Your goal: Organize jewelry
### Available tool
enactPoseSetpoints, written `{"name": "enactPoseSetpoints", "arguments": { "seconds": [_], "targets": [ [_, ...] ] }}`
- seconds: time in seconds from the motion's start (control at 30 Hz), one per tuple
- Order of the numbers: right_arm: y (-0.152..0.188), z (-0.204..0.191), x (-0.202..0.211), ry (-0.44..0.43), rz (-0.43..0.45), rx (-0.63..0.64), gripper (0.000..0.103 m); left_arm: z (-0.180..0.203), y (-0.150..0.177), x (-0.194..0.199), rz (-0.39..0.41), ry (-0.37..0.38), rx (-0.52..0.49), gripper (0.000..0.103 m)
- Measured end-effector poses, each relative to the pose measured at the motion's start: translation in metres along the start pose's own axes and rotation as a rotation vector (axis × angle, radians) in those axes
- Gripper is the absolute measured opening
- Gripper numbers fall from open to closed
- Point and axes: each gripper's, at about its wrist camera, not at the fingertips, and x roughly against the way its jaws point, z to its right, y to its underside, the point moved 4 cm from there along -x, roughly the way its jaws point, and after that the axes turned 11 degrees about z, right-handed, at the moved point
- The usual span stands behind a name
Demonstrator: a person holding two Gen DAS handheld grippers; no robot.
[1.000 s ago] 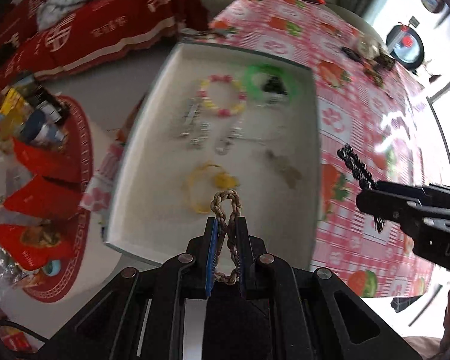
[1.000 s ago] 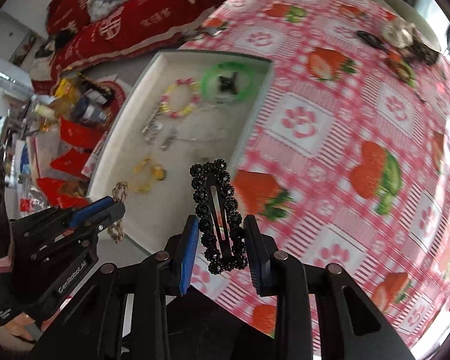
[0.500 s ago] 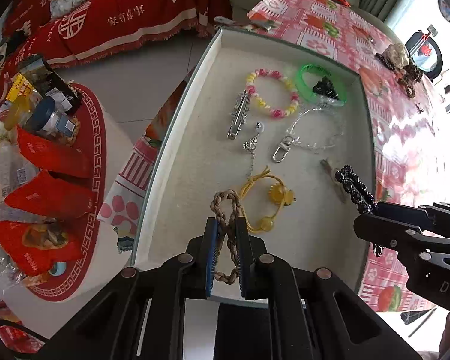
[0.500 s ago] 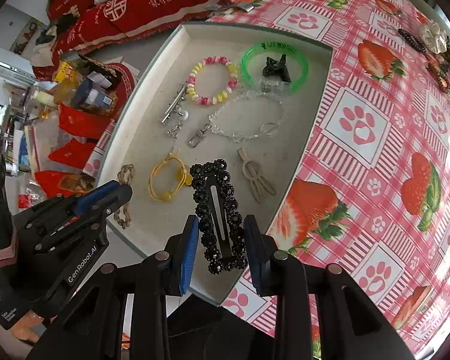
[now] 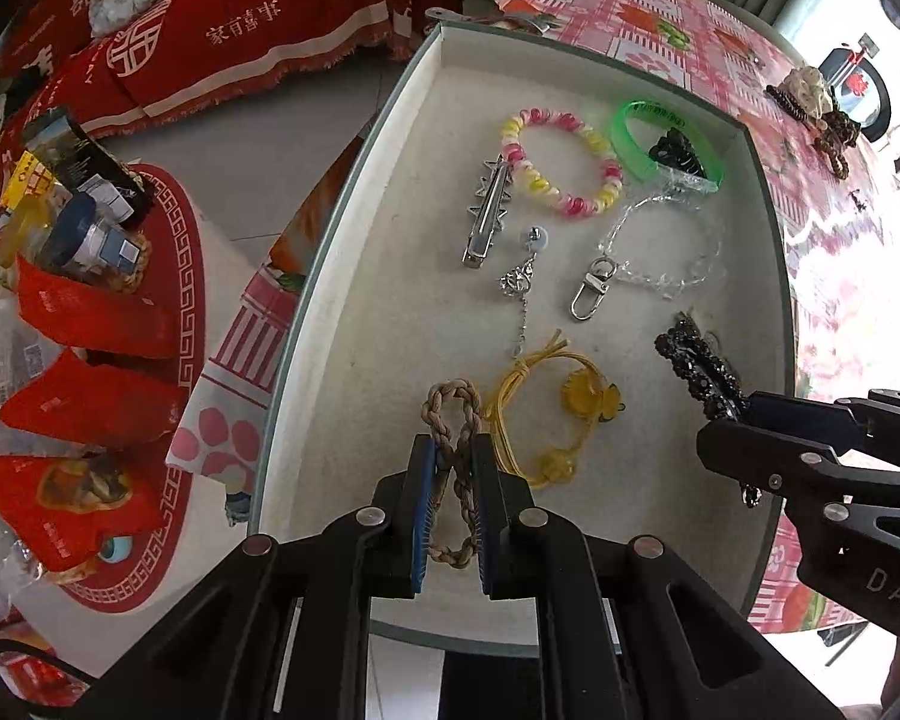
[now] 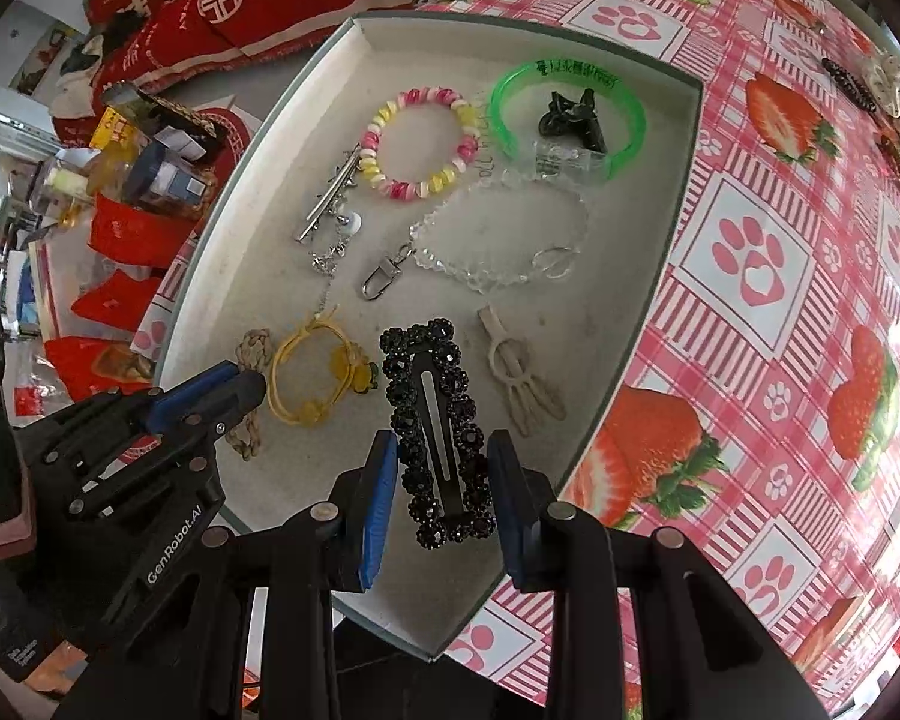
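Braided tan cord loop [image 5: 453, 468] is pinched between the nearly closed jaws of the left gripper [image 5: 450, 498], held over the near end of the white tray [image 5: 354, 276], beside a yellow hair tie [image 5: 546, 414]. Black beaded hair clip [image 6: 438, 426] is clamped in the right gripper [image 6: 441, 492], partly open, above the tray's near right part.

The tray's [image 6: 210, 276] near-left floor lies bare. Its far half is crowded: beaded bracelet [image 6: 417, 144], green bangle [image 6: 570, 114], clear chain [image 6: 498, 240]. The yellow hair tie [image 6: 312, 372] and beige clip [image 6: 519, 372] flank the middle.
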Motion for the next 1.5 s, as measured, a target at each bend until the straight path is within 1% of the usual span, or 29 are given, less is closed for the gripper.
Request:
{"name": "enactPoseSetpoints", "arguments": {
  "seconds": [0.13,0.37,0.47,0.53,0.6,0.63,0.73,0.77,0.8,1.0,1.13,1.17,1.3,1.43,1.5],
  "targets": [
    [0.0,-0.001,-0.01,0.007,-0.012,0.002,0.033,0.001,0.001,-0.006,-0.004,-0.005,-0.007,0.019],
    [0.001,-0.005,-0.028,0.016,-0.033,-0.002,0.033,0.004,0.001,-0.009,0.012,-0.015,-0.017,0.019],
    [0.001,-0.005,-0.03,0.002,-0.021,-0.004,0.034,0.004,0.001,-0.009,0.014,-0.014,-0.025,0.019],
    [0.002,-0.004,-0.029,0.003,-0.02,0.002,0.034,0.004,0.001,-0.008,0.016,-0.021,-0.029,0.023],
    [0.001,-0.006,-0.031,0.004,-0.02,0.004,0.034,0.002,0.001,-0.008,0.018,-0.043,-0.032,0.034],
    [0.001,-0.005,-0.03,0.004,-0.021,0.004,0.034,0.002,0.0,-0.007,0.018,-0.044,-0.028,0.036],
    [0.002,-0.004,-0.029,0.003,-0.024,0.008,0.036,0.001,0.001,-0.006,0.014,-0.043,-0.021,0.037],
    [0.002,-0.004,-0.029,0.004,-0.027,0.009,0.041,0.0,0.001,-0.005,0.015,-0.045,-0.023,0.037],
    [0.002,-0.004,-0.028,0.0,-0.026,0.008,0.043,0.0,0.001,-0.004,0.016,-0.047,-0.025,0.037],
    [0.0,-0.006,-0.019,-0.005,-0.007,0.004,0.045,0.0,0.001,0.003,0.022,-0.052,-0.029,0.037],
    [-0.006,-0.005,-0.006,-0.014,0.02,-0.002,0.045,0.001,-0.002,0.01,0.027,-0.056,-0.03,0.037],
    [-0.007,-0.004,-0.002,-0.005,0.017,0.001,0.045,0.001,-0.003,0.011,0.027,-0.056,-0.03,0.037],
    [-0.009,0.002,0.013,0.0,0.029,-0.018,0.049,0.002,-0.005,0.019,0.027,-0.062,-0.038,0.037],
    [-0.007,0.01,0.028,0.006,0.027,-0.028,0.05,0.004,-0.008,0.033,0.031,-0.057,-0.046,0.037],
    [-0.005,0.015,0.035,0.012,0.026,-0.036,0.053,0.008,-0.008,0.039,0.026,-0.052,-0.041,0.037]
  ]
}}
